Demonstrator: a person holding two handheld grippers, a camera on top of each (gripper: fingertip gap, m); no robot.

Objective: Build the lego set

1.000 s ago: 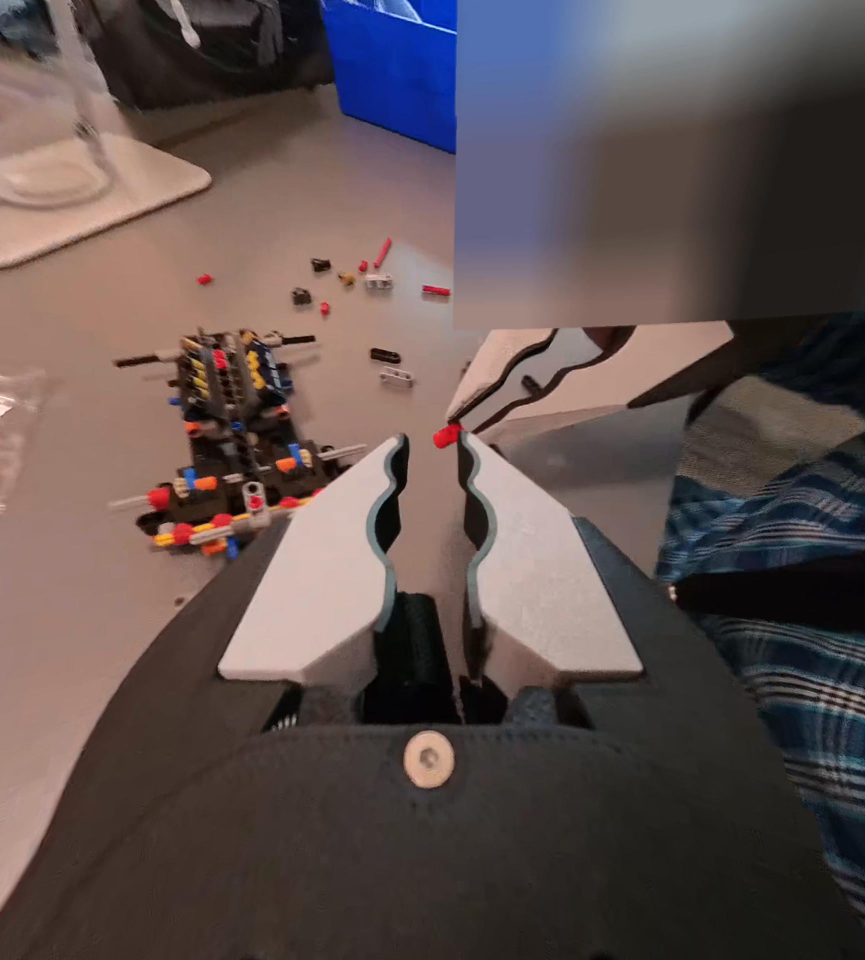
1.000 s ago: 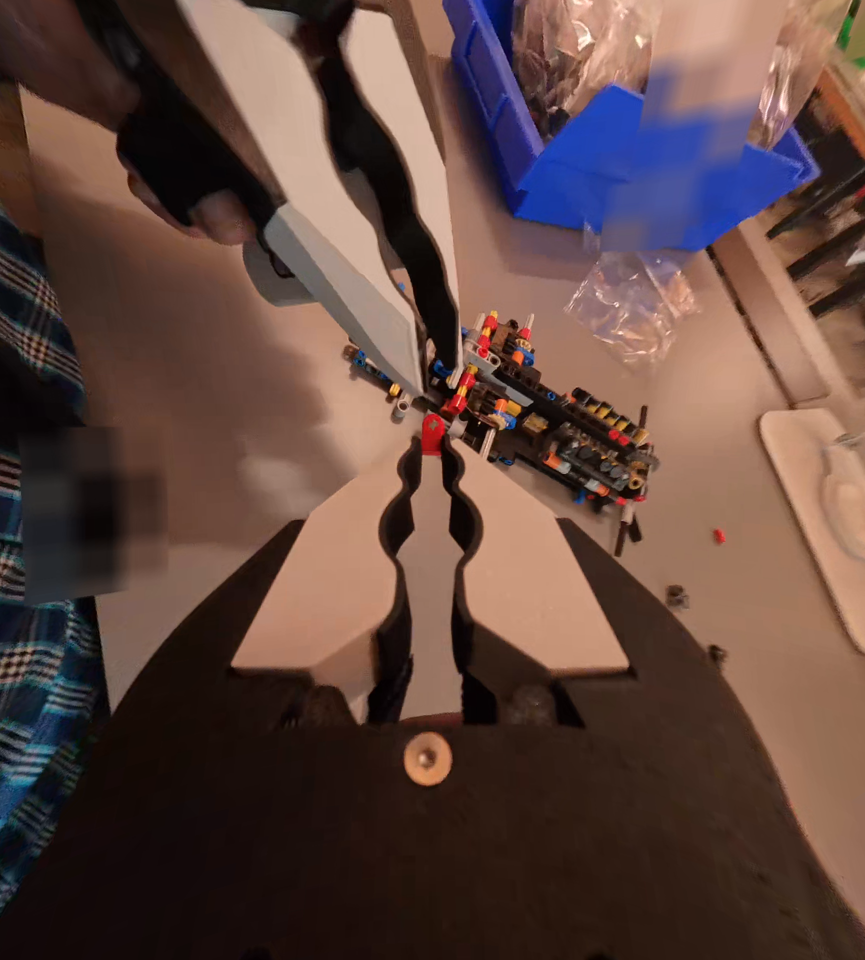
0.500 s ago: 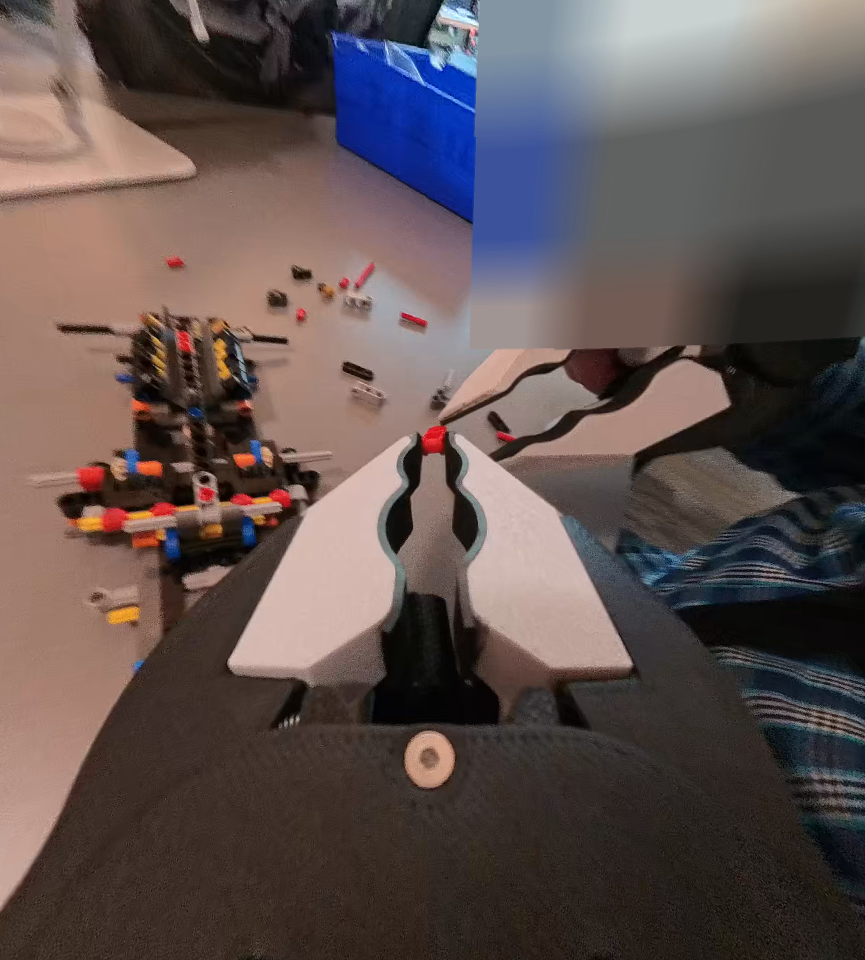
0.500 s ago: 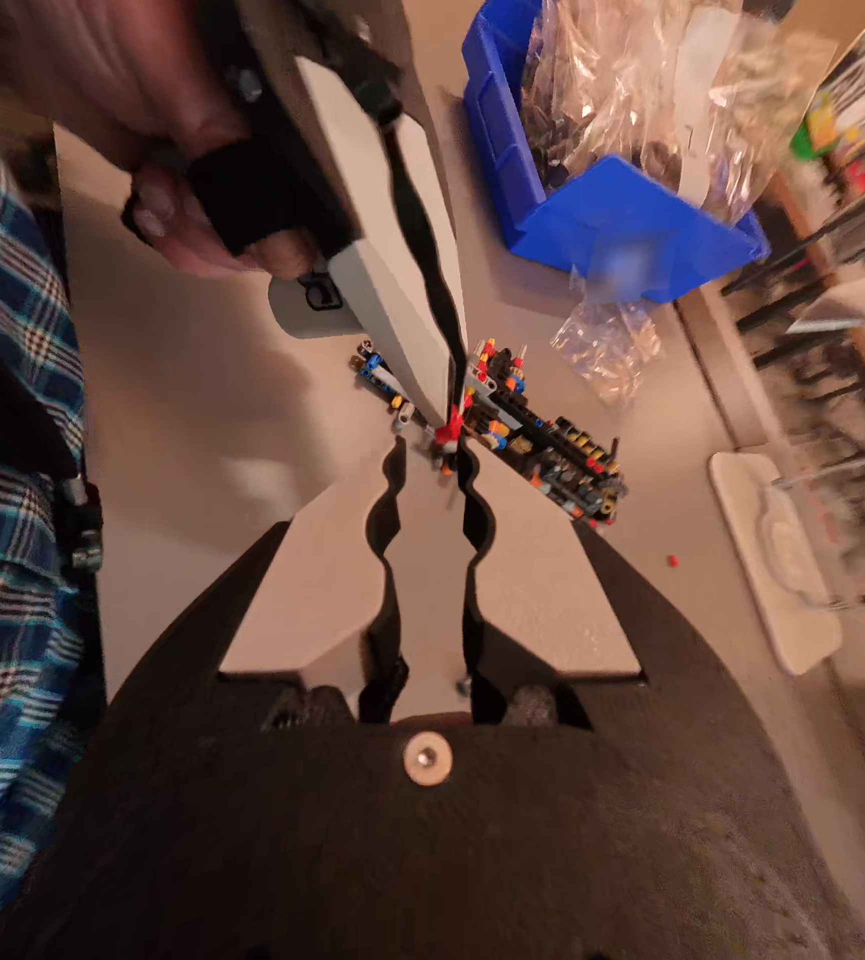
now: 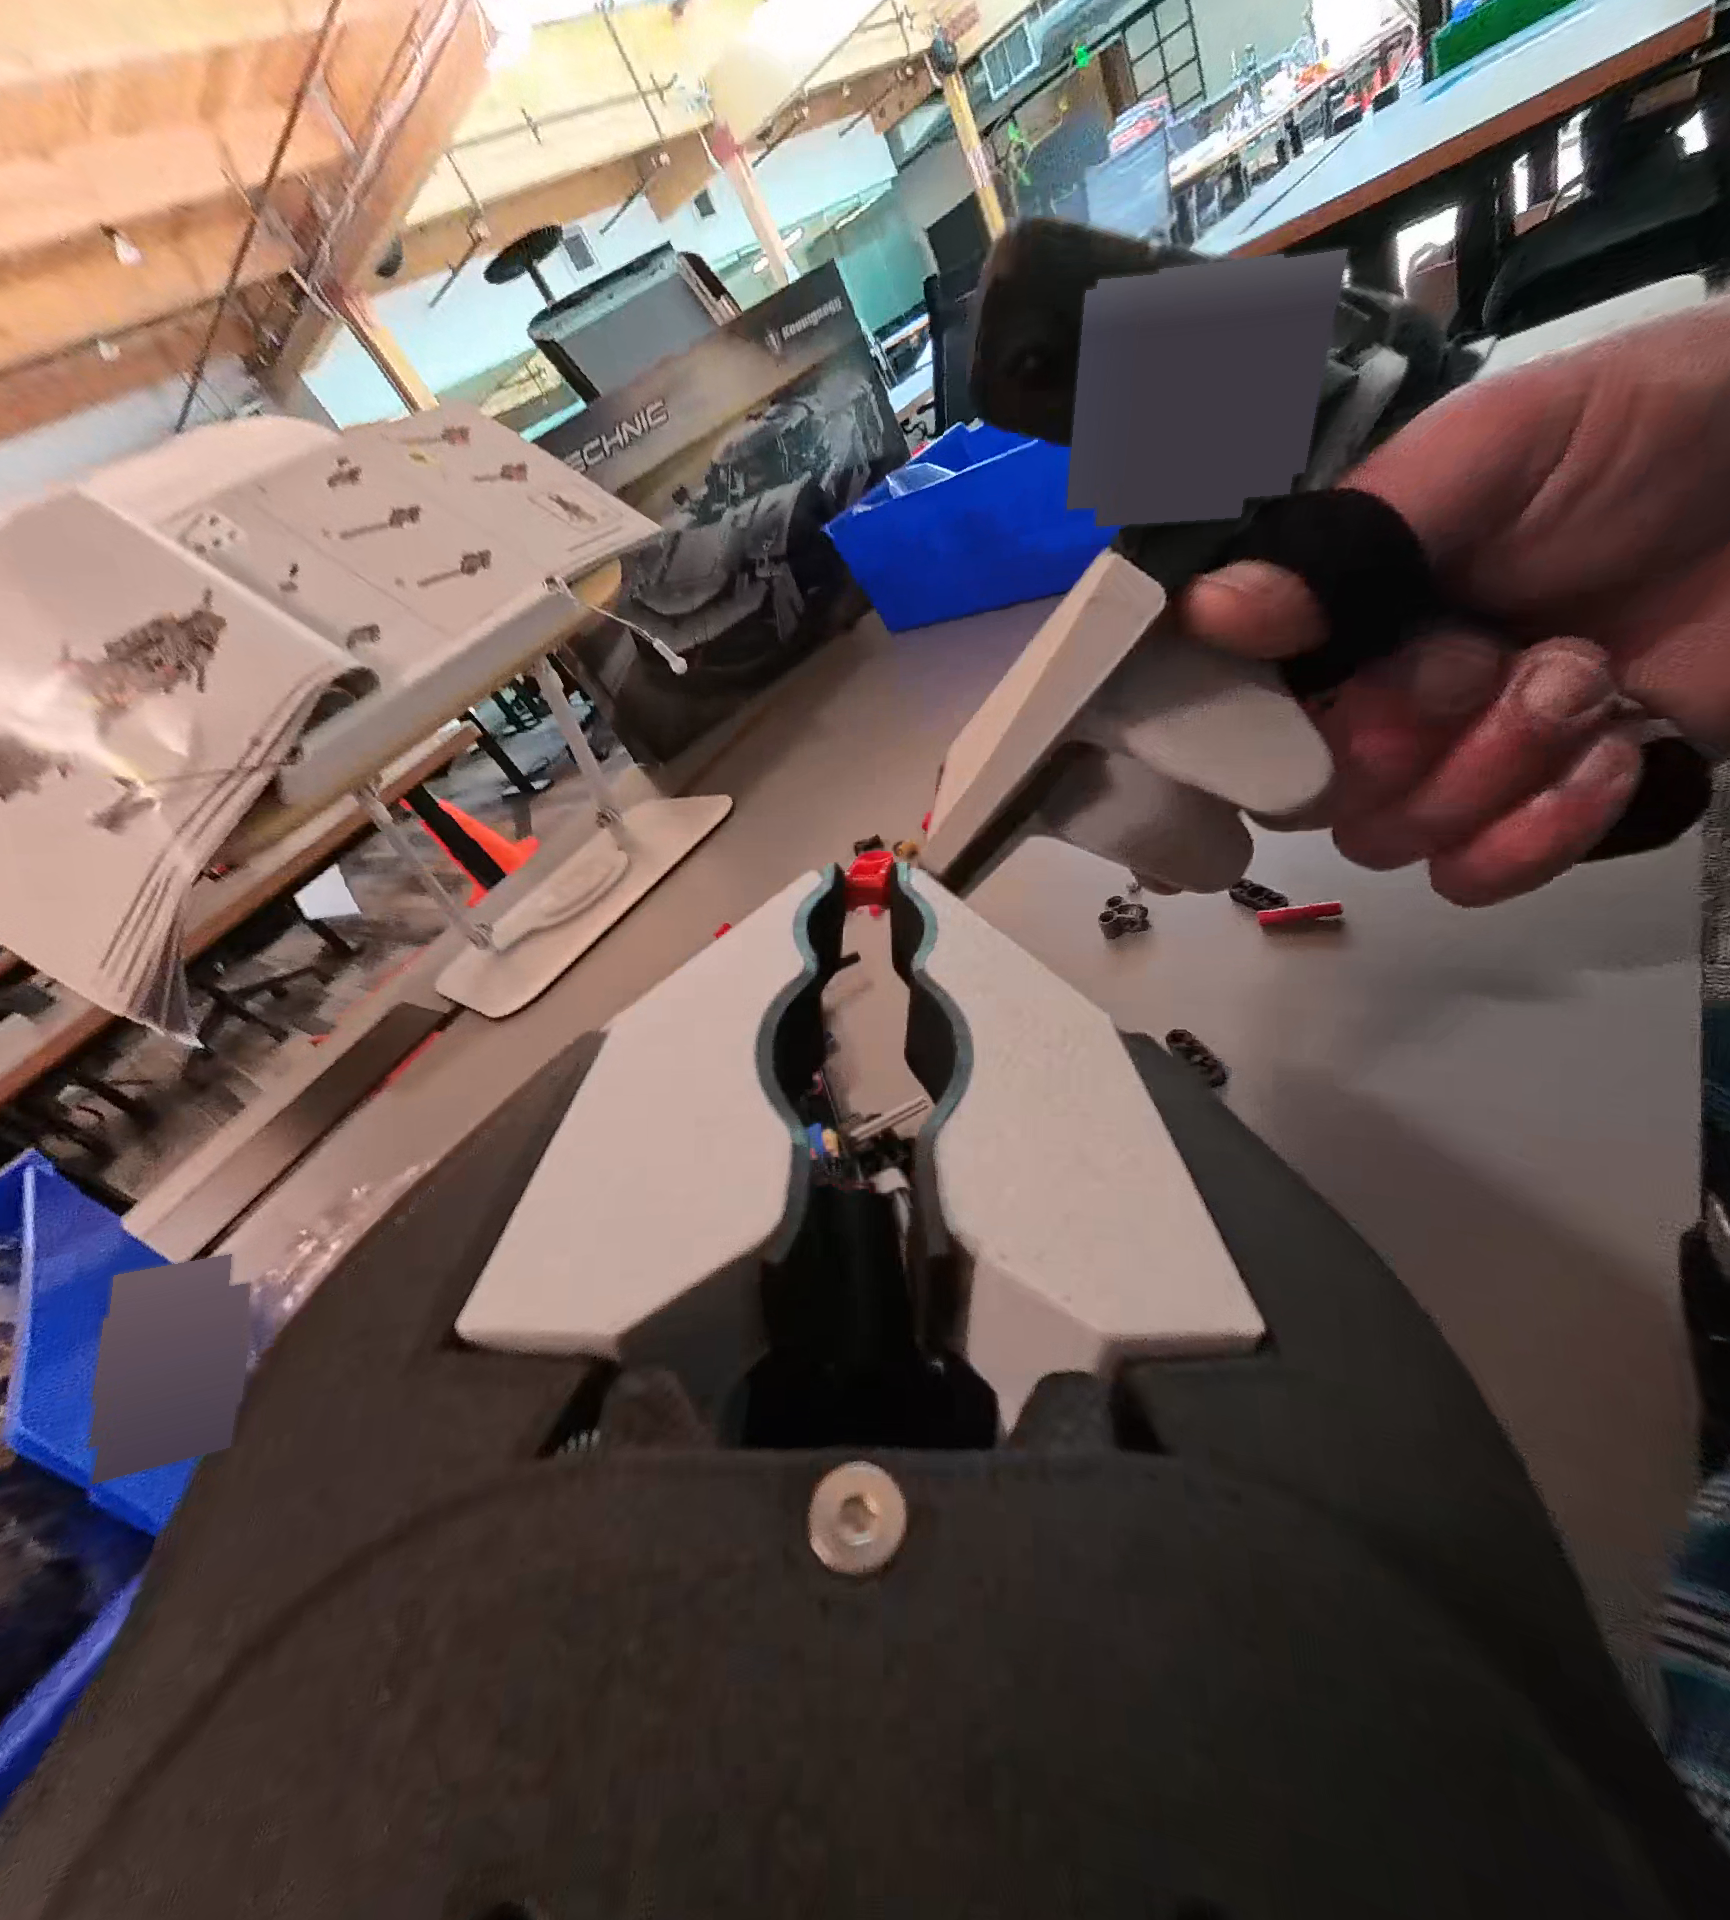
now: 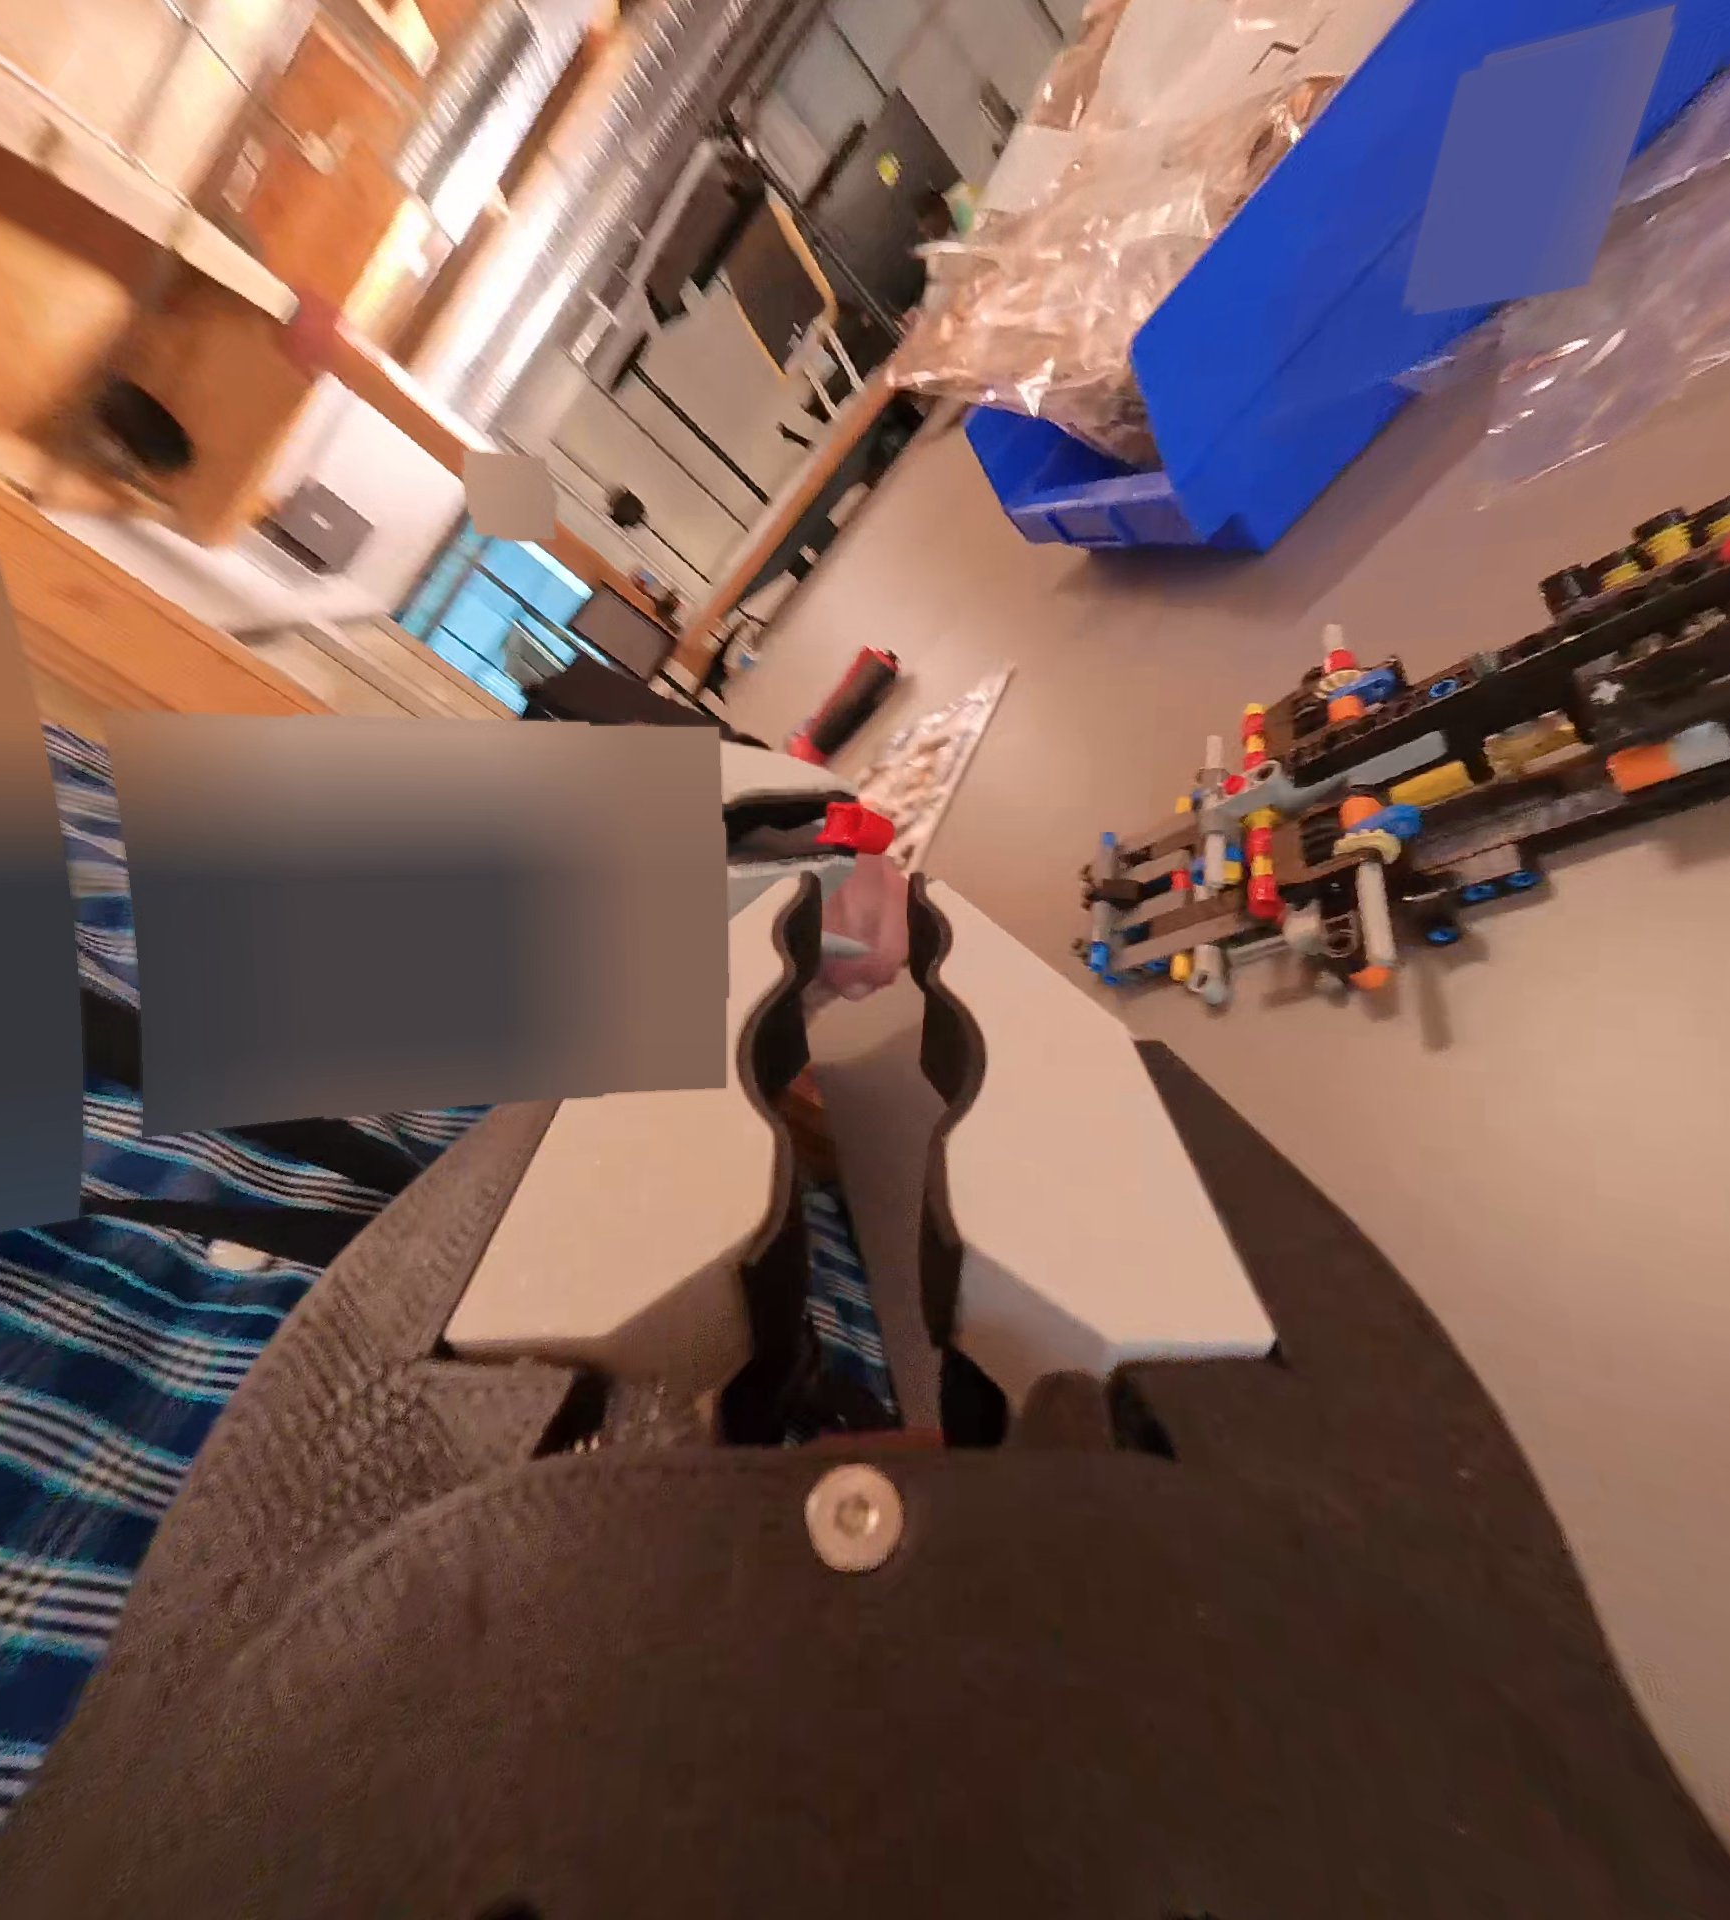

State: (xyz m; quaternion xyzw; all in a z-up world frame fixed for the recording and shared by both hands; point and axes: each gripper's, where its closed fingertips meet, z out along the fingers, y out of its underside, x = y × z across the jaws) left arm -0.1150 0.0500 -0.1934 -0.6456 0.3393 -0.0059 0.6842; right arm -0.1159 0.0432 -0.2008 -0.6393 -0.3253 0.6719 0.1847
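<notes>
The left tool (image 5: 869,885) is clamped on a small red lego piece (image 5: 869,881), pinched right at the fingertips and lifted clear of the grey bench (image 5: 1412,1039). From the right wrist view the same red piece (image 6: 856,827) shows at the tip of the left tool, just beyond and slightly to the left of the right tool (image 6: 866,894). The right tool's fingers stand a little apart with nothing between them.

In the left wrist view the right tool's grey fingers (image 5: 1037,727) angle down just beyond the red piece, gripped by the person's right hand (image 5: 1526,644). A few loose black and red pieces (image 5: 1297,912) lie on the bench beyond and to the right of the left tool.

The partly built lego model (image 6: 1412,790), black with yellow, red, blue and orange parts, lies on the bench ahead and to the right of the right tool. Farther off behind it sits a blue bin (image 6: 1308,343) holding clear plastic bags. An open instruction booklet (image 5: 217,623) rests on a stand ahead and to the left of the left tool.
</notes>
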